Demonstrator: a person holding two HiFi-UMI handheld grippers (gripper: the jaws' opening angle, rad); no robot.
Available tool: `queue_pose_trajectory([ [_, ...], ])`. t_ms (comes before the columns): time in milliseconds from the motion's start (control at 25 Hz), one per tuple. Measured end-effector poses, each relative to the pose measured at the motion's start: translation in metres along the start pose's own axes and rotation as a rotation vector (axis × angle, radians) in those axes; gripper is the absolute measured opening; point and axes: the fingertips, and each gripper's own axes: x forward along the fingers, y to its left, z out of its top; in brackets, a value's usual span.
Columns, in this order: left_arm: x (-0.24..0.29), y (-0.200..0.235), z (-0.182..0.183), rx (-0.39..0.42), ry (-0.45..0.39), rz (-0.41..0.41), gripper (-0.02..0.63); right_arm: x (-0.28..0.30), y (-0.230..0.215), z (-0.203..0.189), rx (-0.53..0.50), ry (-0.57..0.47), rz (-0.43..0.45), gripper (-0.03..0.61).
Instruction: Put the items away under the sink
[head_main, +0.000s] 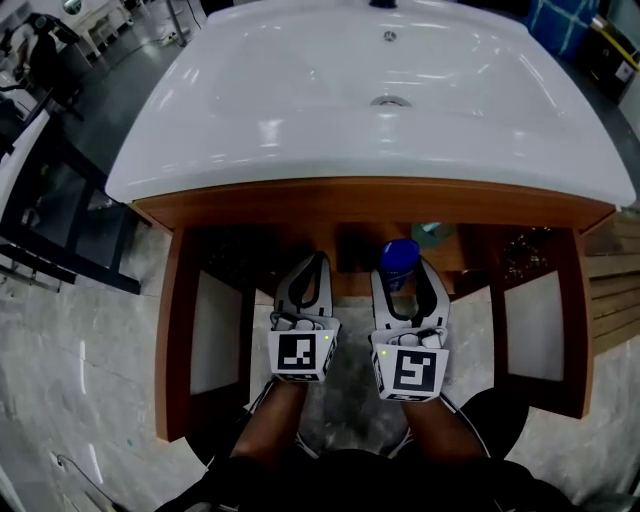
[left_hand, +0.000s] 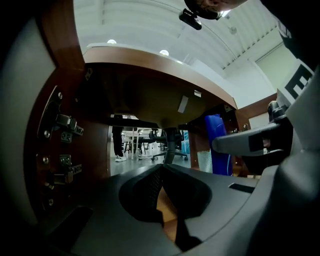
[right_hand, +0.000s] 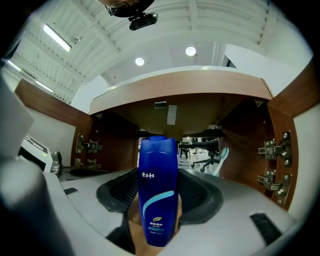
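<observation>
Jaws level, right gripper (head_main: 404, 272) clamping the blue bottle (head_main: 400, 257), left gripper (head_main: 316, 266) closed empty.

The wooden cabinet (head_main: 370, 200) carries a white sink (head_main: 300, 90) on top. Its 2 doors (head_main: 215, 335) stand open. Inside, toward 3 o'clock, sits a pale teal item (head_main: 432, 232).

Lighting overhead: ceiling lights (right_hand: 190, 51) bright, leaving soft glare patches on the white sink (head_main: 270, 130). Cabinet (head_main: 360, 203) interior in deep shadow, detail lost. Both gripper views show strong fisheye bending and dark, vignetted corners. Bottle (right_hand: 158, 190) evenly lit, sharp; nearest foreground soft.
</observation>
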Motion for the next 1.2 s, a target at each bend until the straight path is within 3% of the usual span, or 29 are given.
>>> queue_pose_trajectory([
  [160,0.002,0.002,-0.002,-0.045,0.003,-0.011,0.015,0.009,0.008,0.006,0.008,-0.018,0.014,0.249],
  [360,-0.001,0.011,0.01,-0.032,-0.043,0.017,0.015,0.024,0.02,0.033,-0.027,-0.12,0.03,0.249],
  [560,-0.007,0.019,0.008,-0.031,-0.047,0.02,0.015,0.055,0.022,0.031,-0.01,-0.144,0.023,0.249],
  [1000,-0.011,0.028,0.011,-0.002,-0.055,0.005,0.015,0.116,0.019,0.031,0.006,-0.151,-0.004,0.25],
  [1200,-0.012,0.029,0.011,-0.004,-0.06,0.003,0.015,0.125,0.021,0.012,0.017,-0.1,-0.022,0.25],
])
